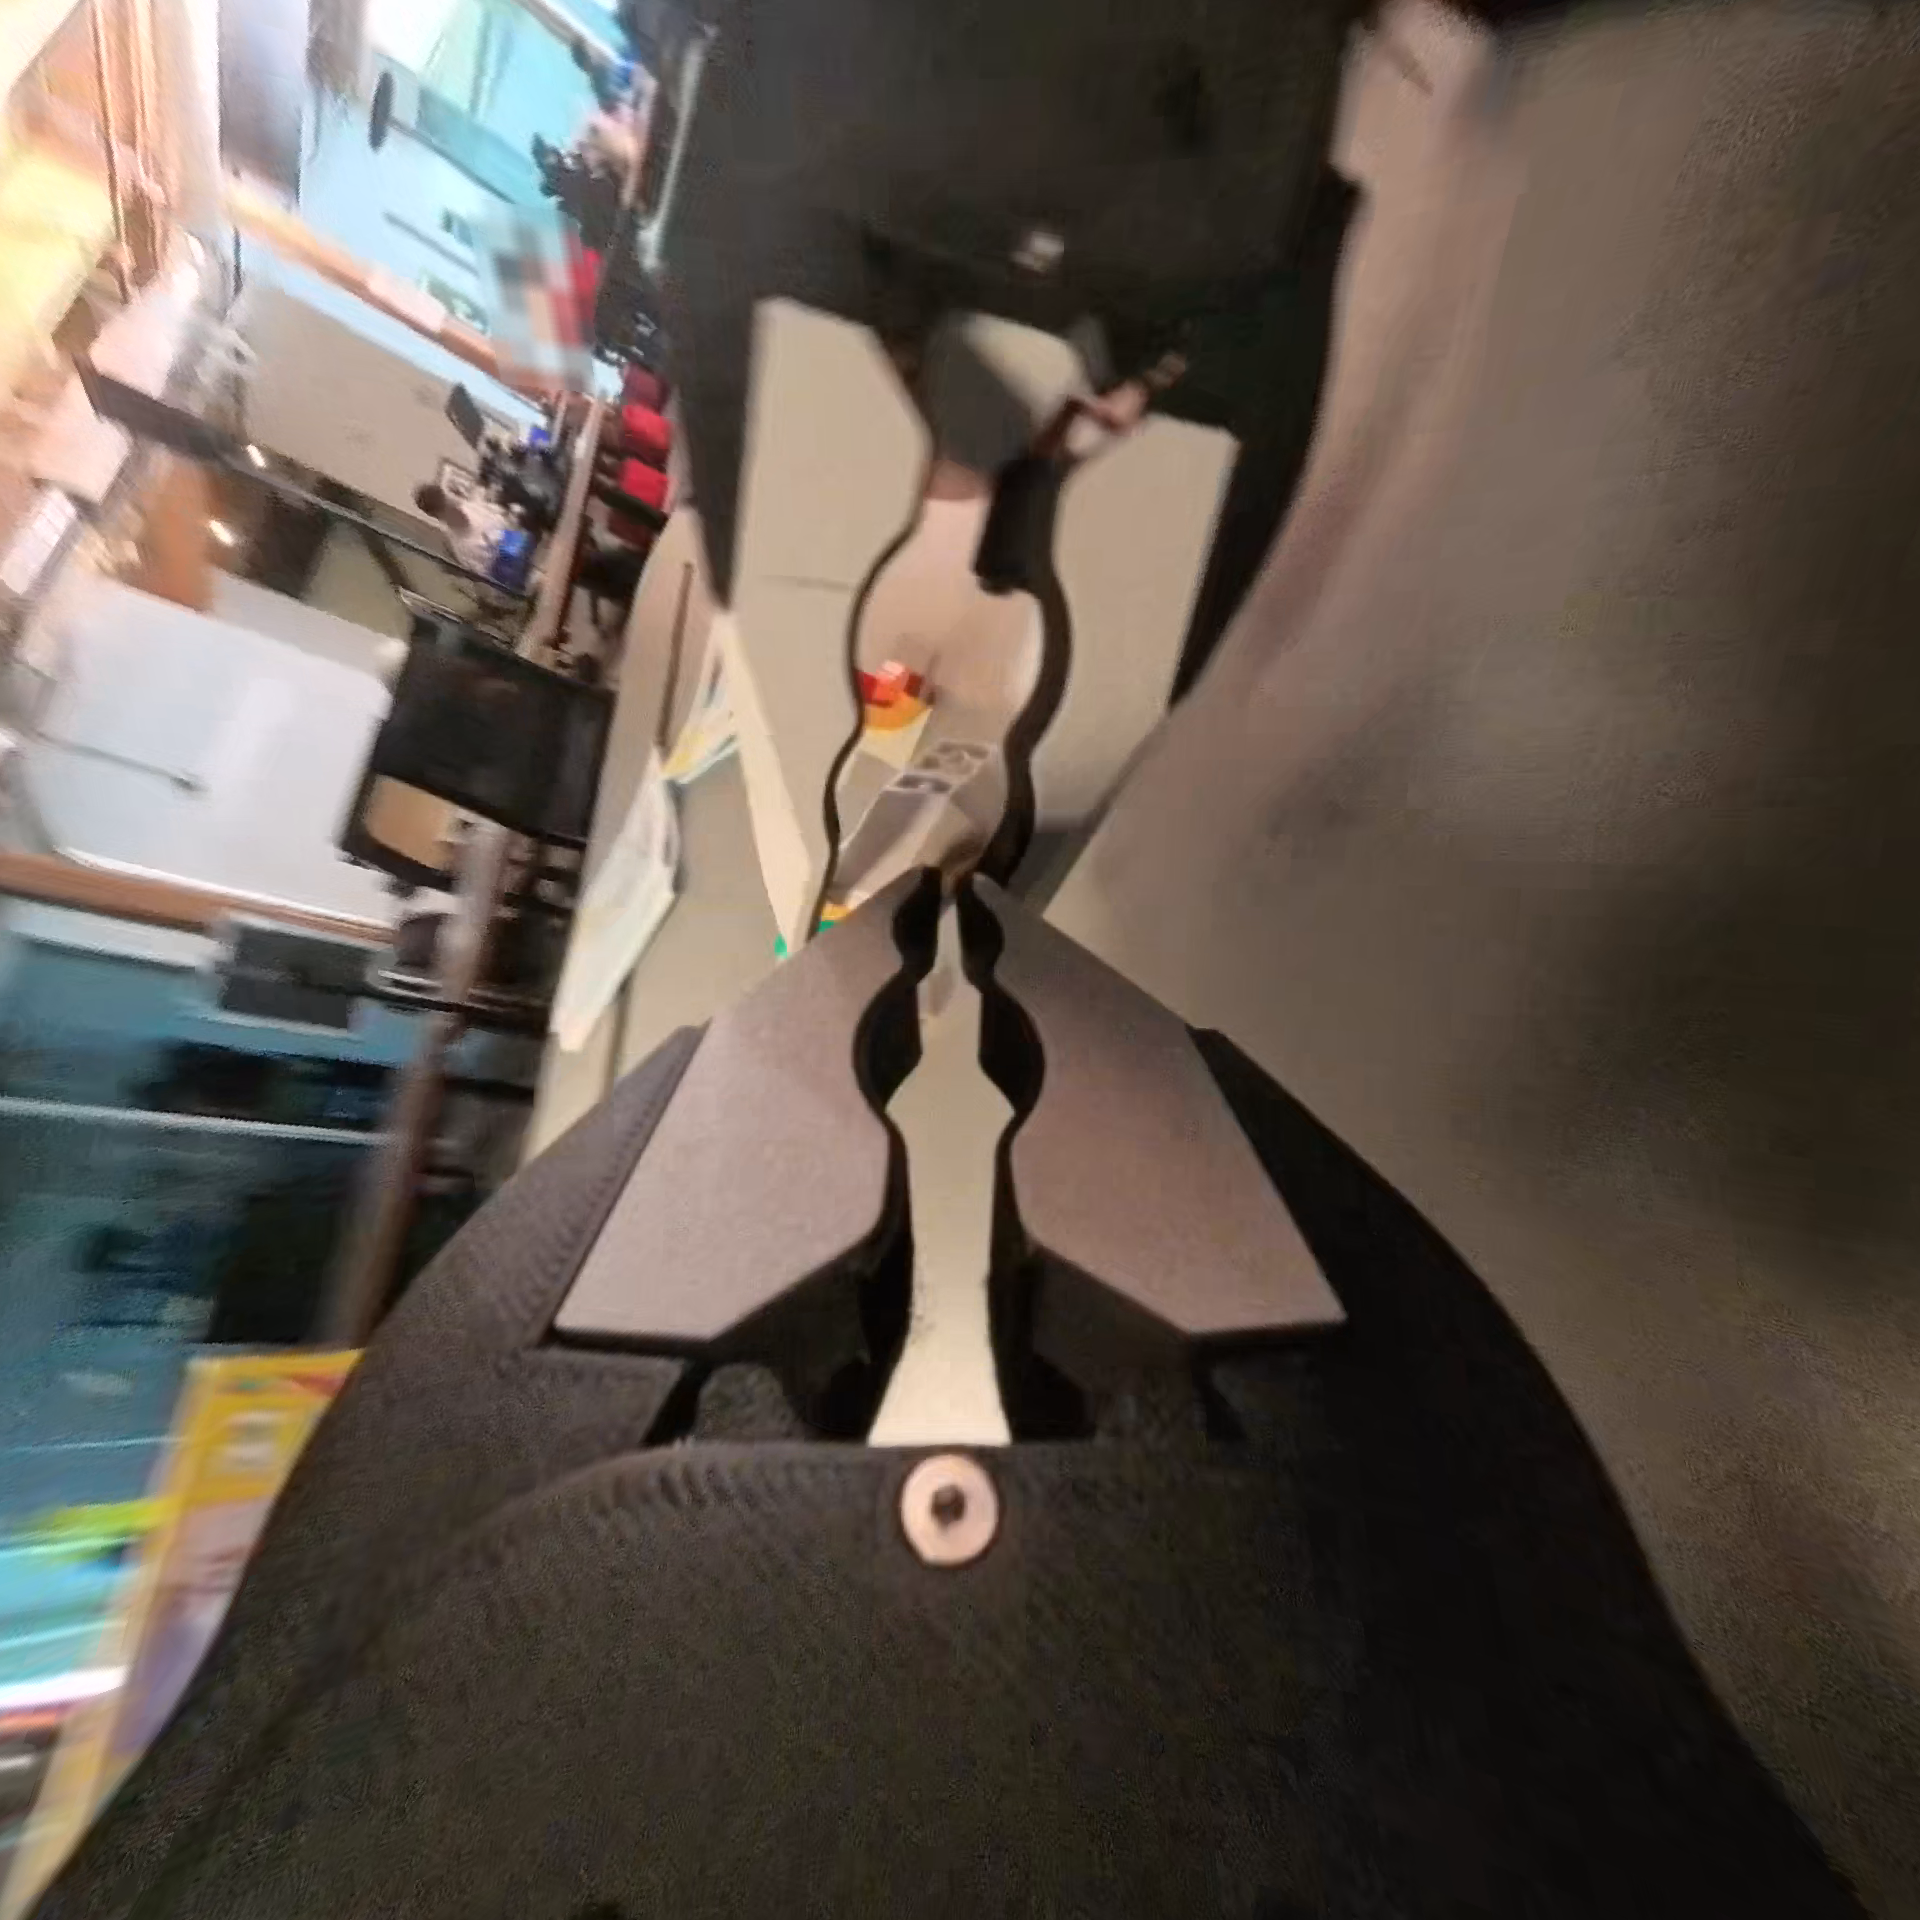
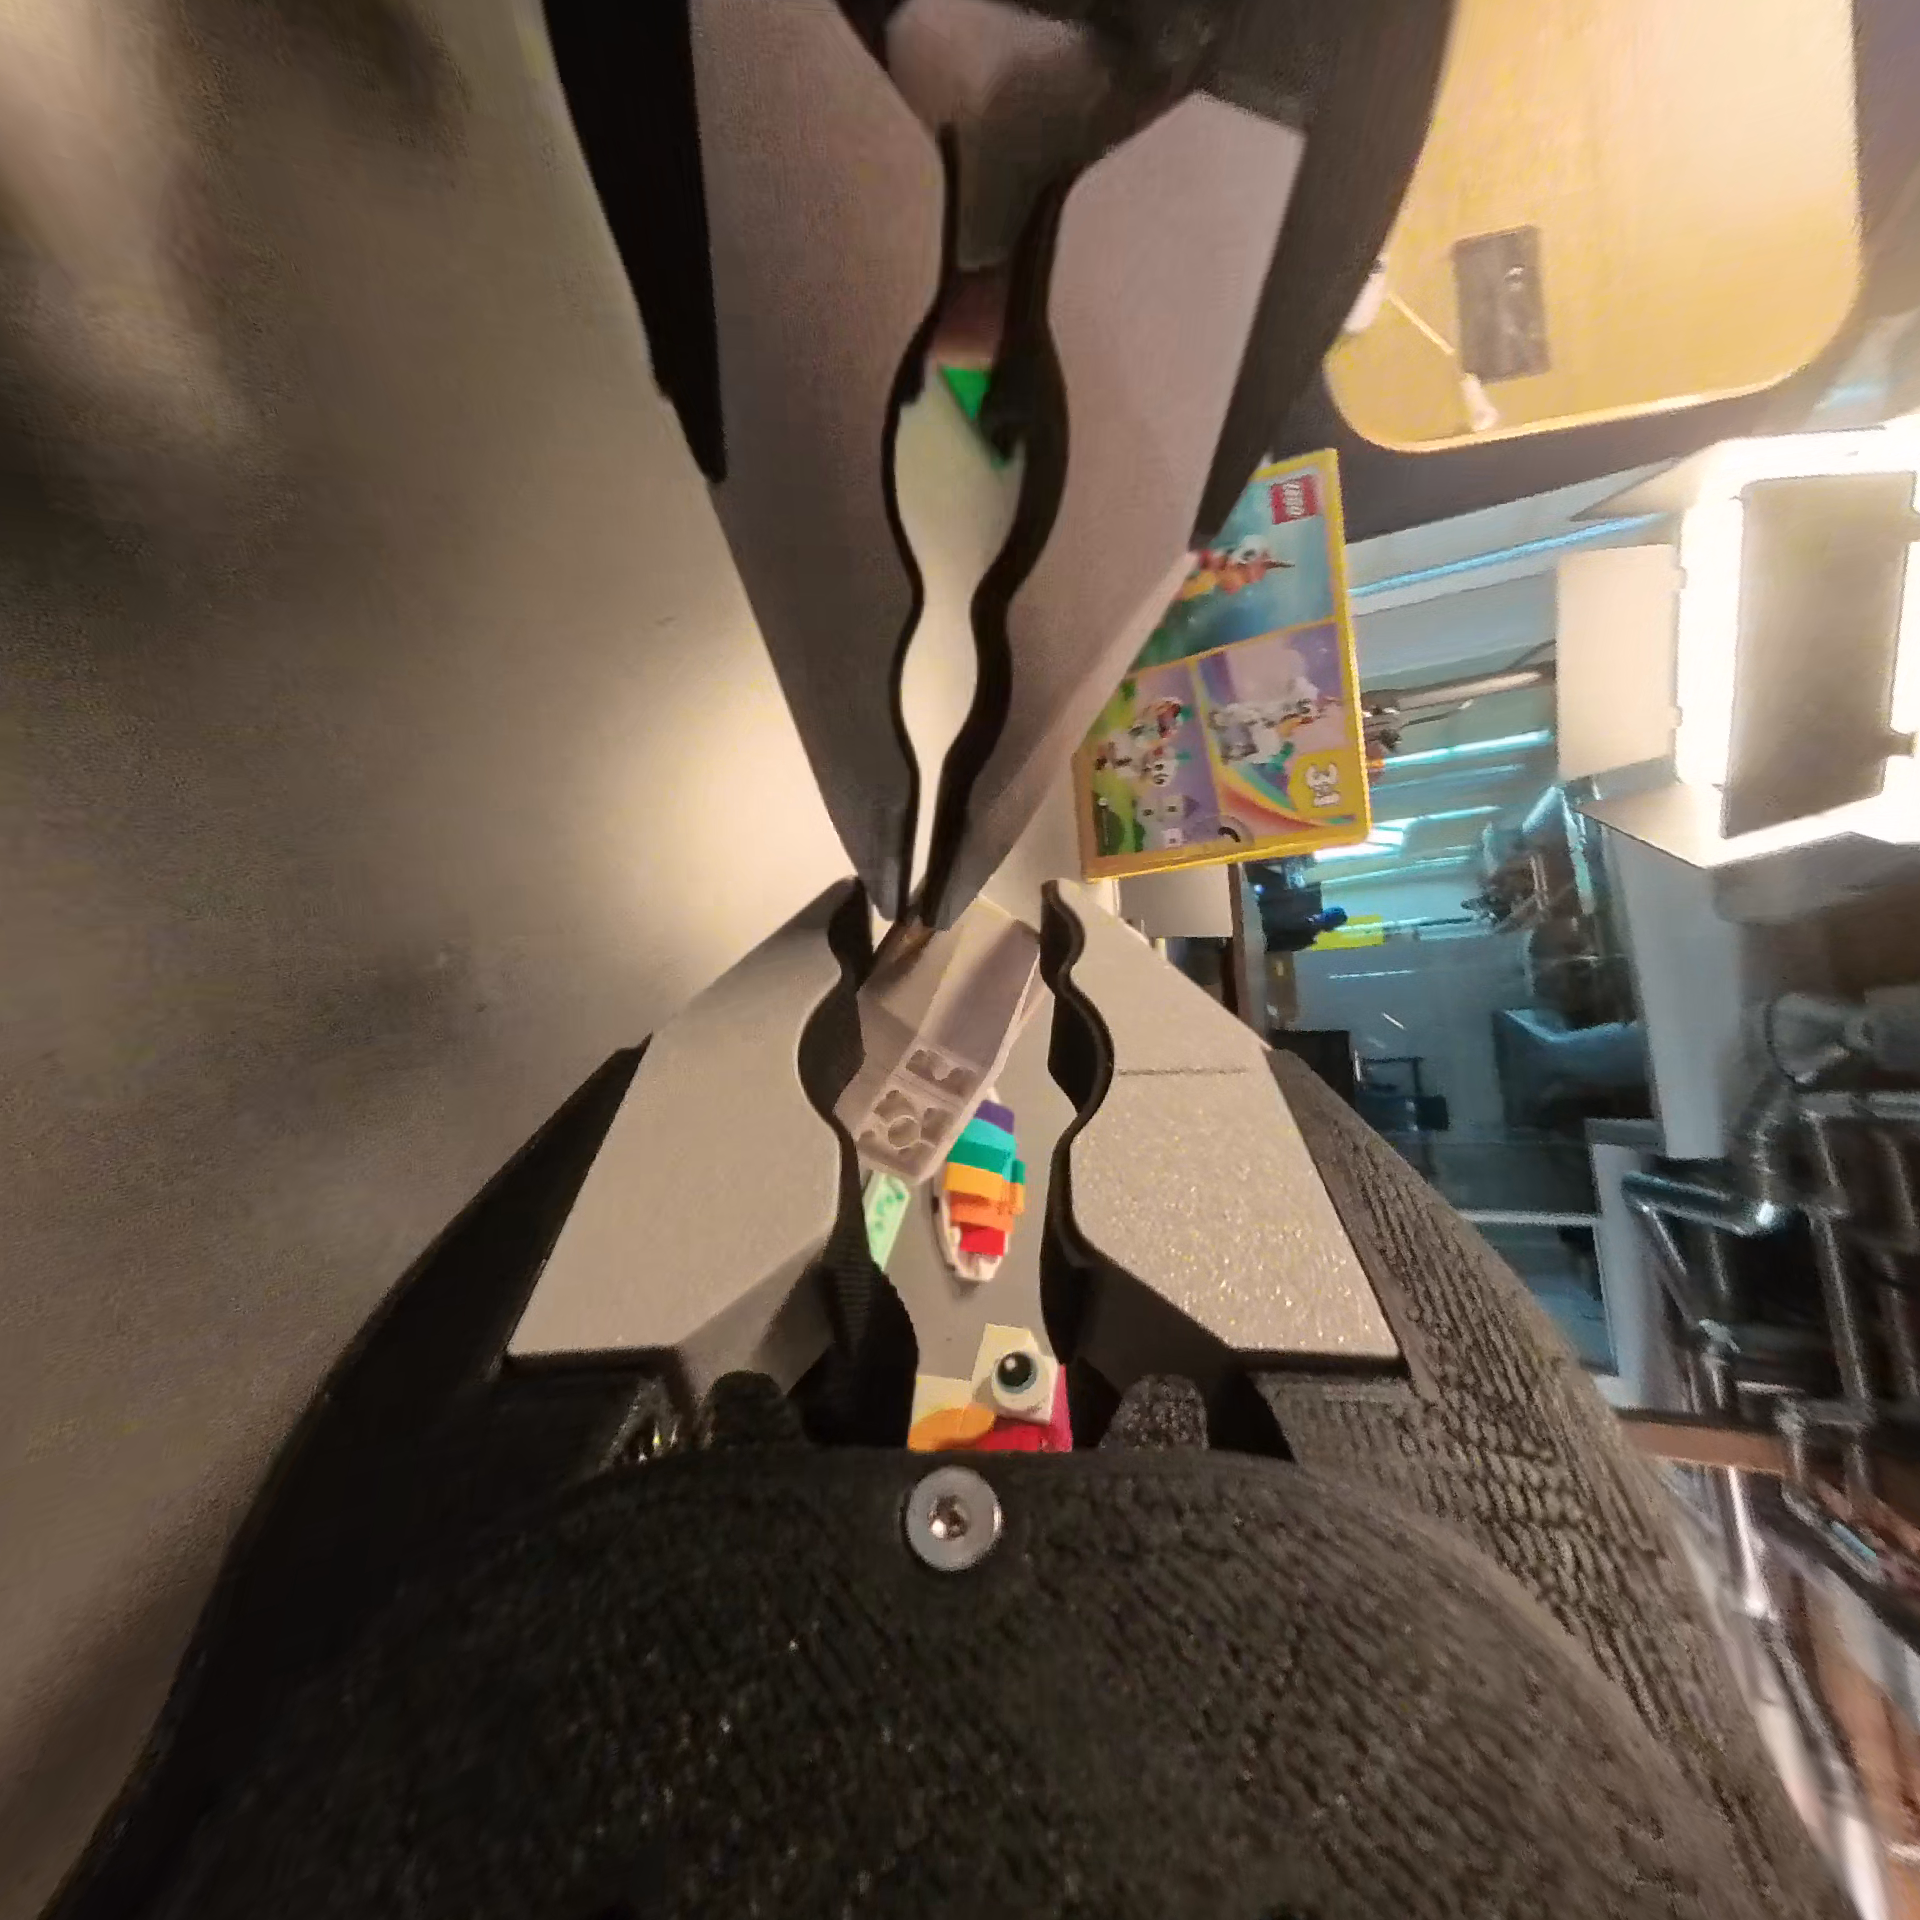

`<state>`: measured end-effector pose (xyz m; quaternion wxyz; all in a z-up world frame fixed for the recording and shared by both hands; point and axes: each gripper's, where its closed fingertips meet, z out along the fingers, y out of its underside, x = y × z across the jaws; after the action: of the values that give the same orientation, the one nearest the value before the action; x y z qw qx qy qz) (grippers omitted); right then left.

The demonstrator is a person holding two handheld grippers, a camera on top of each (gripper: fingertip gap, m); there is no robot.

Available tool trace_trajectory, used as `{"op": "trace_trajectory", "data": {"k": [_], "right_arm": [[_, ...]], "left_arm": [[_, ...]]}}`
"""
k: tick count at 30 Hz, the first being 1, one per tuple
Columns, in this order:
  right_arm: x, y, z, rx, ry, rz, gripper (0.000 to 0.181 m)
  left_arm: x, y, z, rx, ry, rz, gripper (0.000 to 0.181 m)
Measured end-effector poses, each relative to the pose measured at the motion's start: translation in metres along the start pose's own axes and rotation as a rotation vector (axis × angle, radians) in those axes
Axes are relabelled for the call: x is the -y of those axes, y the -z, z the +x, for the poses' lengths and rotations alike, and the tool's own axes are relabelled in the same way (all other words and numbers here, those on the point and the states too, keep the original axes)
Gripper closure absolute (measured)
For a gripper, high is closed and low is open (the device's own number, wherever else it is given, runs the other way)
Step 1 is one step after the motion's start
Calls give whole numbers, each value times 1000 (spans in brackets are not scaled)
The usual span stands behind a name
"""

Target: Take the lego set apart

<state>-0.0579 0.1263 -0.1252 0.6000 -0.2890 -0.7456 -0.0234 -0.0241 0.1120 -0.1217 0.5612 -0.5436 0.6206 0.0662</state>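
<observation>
Pale tabletop [image 2: 416, 727] lay beneath both tools. Right gripper [image 2: 951, 914] stood partly open around the white lego figure with rainbow-striped bricks [image 2: 977, 1184], whether it pressed the figure I cannot tell; left gripper [image 2: 914, 904], nearly shut, pinched the figure's grey tip. Yellow-edged lego box [image 2: 1226, 707] stood beyond

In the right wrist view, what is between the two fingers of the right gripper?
A white lego piece with a rainbow-striped part lies between the fingers of the right gripper; the left gripper pinches its far end.
</observation>
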Motion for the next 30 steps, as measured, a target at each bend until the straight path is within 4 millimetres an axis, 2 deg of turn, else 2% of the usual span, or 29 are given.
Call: {"op": "trace_trajectory", "data": {"k": [3,8,11,14,18,19,20,23,30], "right_arm": [[-1,1,15,-67,-80,20,150],[-5,8,36,-195,-83,25,152],[-2,12,44,-264,-46,28,152],[-1,11,44,-291,8,9,152],[3,10,45,-329,62,-2,152],[6,11,46,-338,78,0,152],[8,11,47,-355,95,-1,152],[10,13,52,-397,136,-14,153],[4,13,55,-397,91,-12,152]], "left_arm": [[6,5,-16,-13,314,132,178],[13,18,-47,-28,803,349,158],[16,18,-48,-132,989,427,152],[14,13,-45,-165,1059,411,153],[9,2,-36,-156,1043,323,154],[10,1,-35,-148,1027,317,159],[13,2,-34,-147,1000,328,171],[15,4,-38,-86,939,341,172],[14,7,-45,-99,1009,377,176]]}}
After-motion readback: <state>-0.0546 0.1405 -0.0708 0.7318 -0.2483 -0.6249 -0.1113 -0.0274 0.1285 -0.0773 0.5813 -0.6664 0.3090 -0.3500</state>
